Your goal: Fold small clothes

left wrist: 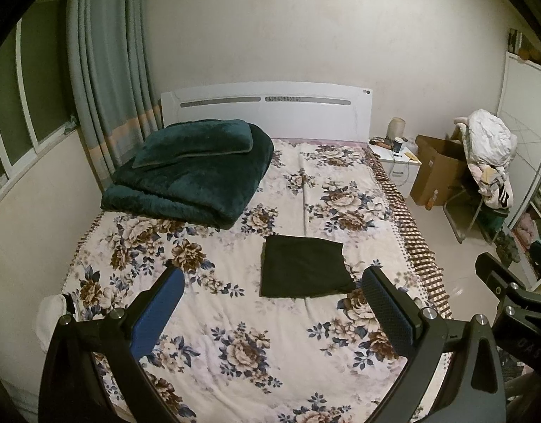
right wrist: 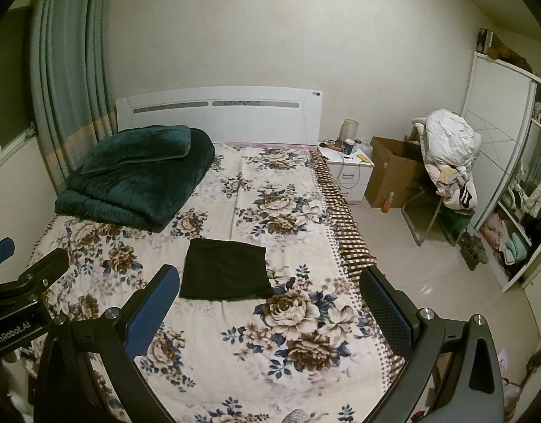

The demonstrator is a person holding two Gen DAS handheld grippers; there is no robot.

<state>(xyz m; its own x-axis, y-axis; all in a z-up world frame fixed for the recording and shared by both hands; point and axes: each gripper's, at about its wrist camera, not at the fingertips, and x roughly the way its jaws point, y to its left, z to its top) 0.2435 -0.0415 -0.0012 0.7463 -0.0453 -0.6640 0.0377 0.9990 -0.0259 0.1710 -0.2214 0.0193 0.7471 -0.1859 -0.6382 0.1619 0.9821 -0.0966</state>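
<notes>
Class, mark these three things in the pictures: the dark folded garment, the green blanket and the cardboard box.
dark folded garment [left wrist: 303,268]: left wrist view, middle of its top face.
green blanket [right wrist: 140,183]: right wrist view, middle of the folded stack.
cardboard box [right wrist: 390,172]: right wrist view, its front wall.

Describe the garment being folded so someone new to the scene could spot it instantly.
Start at the large bed with the white floral-print cover that fills the room's centre. Near its middle lies a small, flat, dark rectangular folded cloth, alone on the print. Unlike the bulky teal plush blanket piled by the white headboard, it is thin, nearly black and smooth.
</notes>
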